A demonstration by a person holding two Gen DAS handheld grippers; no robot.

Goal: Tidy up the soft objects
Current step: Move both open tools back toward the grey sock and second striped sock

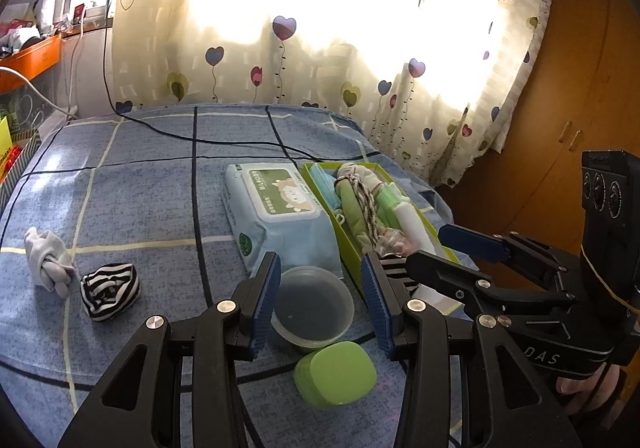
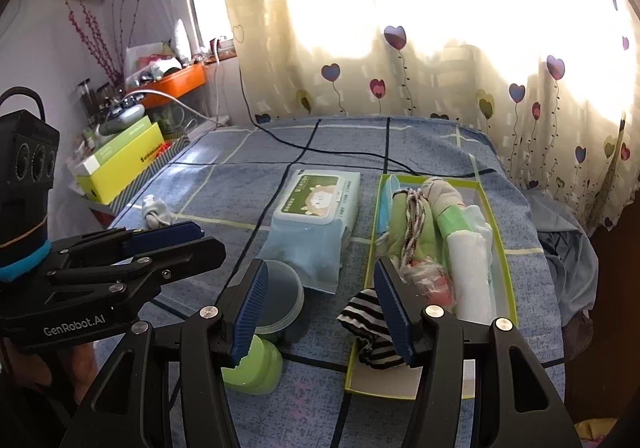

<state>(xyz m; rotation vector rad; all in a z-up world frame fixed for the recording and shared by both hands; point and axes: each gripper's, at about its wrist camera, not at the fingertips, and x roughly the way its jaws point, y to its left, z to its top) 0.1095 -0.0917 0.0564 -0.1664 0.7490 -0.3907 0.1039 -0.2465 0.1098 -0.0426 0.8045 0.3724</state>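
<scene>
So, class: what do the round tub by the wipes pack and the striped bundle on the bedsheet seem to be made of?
Round tub: probably thin plastic, translucent grey with a smooth, slightly glossy rim; the sheet shows dimly through it.
Striped bundle: knitted fabric, likely socks, matte black and white, with soft folds and creases.

Left wrist view: bare bedsheet (image 1: 132, 200) open across centre-left. Lower left blocked by white sock (image 1: 48, 262) and striped sock (image 1: 110, 290). Centre: wipes pack (image 1: 280, 208), clear tub (image 1: 314, 308), green lid (image 1: 336, 374) crowd together. Green box (image 1: 320, 188) right, full.
</scene>
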